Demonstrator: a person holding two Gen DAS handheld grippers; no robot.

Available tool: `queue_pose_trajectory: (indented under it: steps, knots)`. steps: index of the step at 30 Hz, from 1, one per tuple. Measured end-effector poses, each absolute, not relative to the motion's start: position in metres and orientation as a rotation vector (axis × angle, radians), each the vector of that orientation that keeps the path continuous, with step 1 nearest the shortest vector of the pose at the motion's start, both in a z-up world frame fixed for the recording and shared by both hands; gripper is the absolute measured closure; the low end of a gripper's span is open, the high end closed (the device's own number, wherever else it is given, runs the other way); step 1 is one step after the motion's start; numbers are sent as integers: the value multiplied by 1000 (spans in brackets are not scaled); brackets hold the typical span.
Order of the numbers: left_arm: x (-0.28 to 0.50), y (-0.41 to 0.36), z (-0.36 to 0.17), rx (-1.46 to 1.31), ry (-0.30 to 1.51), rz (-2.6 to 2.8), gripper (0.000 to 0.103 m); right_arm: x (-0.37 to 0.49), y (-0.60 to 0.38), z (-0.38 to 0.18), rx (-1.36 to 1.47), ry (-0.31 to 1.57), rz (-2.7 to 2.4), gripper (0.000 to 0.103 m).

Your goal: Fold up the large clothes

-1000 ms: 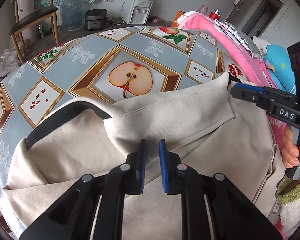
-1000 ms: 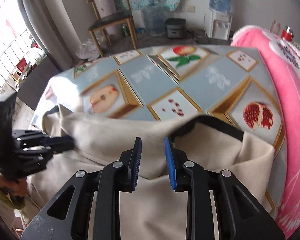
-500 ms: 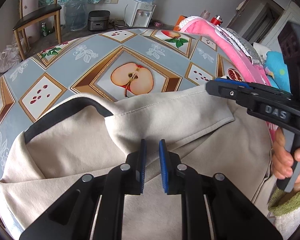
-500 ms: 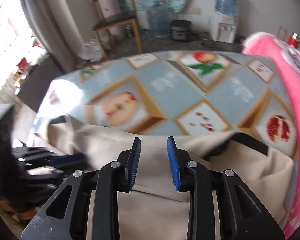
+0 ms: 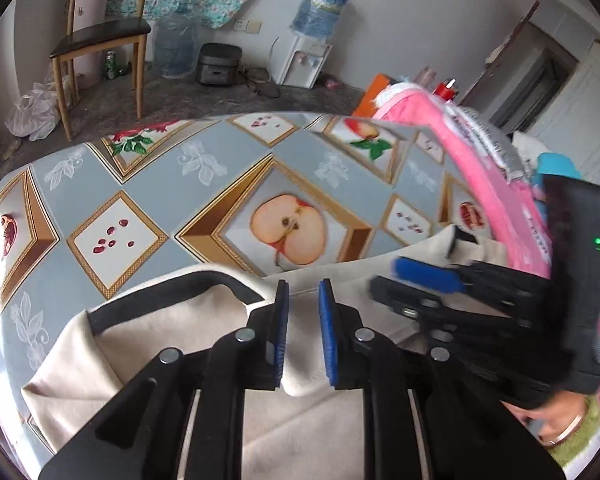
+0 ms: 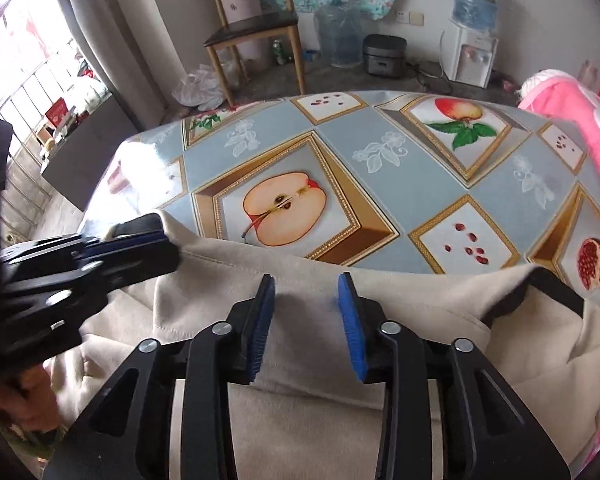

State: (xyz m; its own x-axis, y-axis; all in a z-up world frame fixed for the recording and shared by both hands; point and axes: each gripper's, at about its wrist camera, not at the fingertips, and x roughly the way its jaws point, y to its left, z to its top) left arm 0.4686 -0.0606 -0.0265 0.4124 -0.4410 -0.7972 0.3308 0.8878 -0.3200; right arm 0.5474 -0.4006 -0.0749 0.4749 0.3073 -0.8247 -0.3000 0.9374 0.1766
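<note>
Nearest the left wrist camera, the left gripper (image 5: 303, 334) has its blue-padded jaws set narrowly apart over a raised fold of the beige garment (image 5: 148, 356), with cloth showing in the gap; whether the pads actually pinch it cannot be told. The right gripper (image 6: 307, 328) has its jaws noticeably wider, both pads clear of the cloth fold lying below and between them. The garment lies bunched along the near edge of the table, its dark-trimmed opening (image 5: 168, 292) curling up on the left side of the left view and appearing again at the right of the right view. In the left view the right gripper reaches in from the right, just above the garment's far hem, held by a hand (image 5: 552, 420) wearing a ring. Beyond the garment the tablecloth (image 6: 340, 140), grey-blue with framed fruit pictures, is bare, a halved apple print (image 6: 284, 208) lying just past the hem. A pink blanket (image 5: 488, 184) is heaped along the table's right side. Farther off, on the floor by the wall, stand a wooden chair (image 6: 252, 28), a large water bottle (image 6: 340, 32), a rice cooker (image 6: 384, 56) and a water dispenser (image 6: 470, 52)
</note>
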Motion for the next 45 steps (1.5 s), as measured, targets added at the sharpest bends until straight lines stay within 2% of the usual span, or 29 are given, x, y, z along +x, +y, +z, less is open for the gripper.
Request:
queue_pose_trajectory:
  steps: [4,7,11,16,24,28,31,36,45]
  knots:
    - [464,-66,-43,-53,1077,-495,88,526,-421,-63,43,967,367,54]
    - [453,-69,-47,8,1080,-498,88,525,-430,-82,-39,1014,313,49]
    - [440,-72,-42,89,1047,-490,88,524,-431,-96,-99,1044,287,49]
    - [437,-80,-25,97,999,-523,88,514,-424,-66,-98,949,304,49]
    - [437,-88,-32,95,1066,-527,88,517,-416,-40,-19,872,357,49]
    - [433,-75,-27,49,1066,-538,88,527,-409,-56,-2,915,370,49]
    - [433,-64,-15,-11,1027,-555,88,533,-403,-89,-37,1030,364,49]
    - [437,-60,2,-45,974,-568,88,525,-403,-94,-65,1030,368,49]
    - [440,-64,14,-89,933,-582,88,524,-452,-37,103,943,363,48]
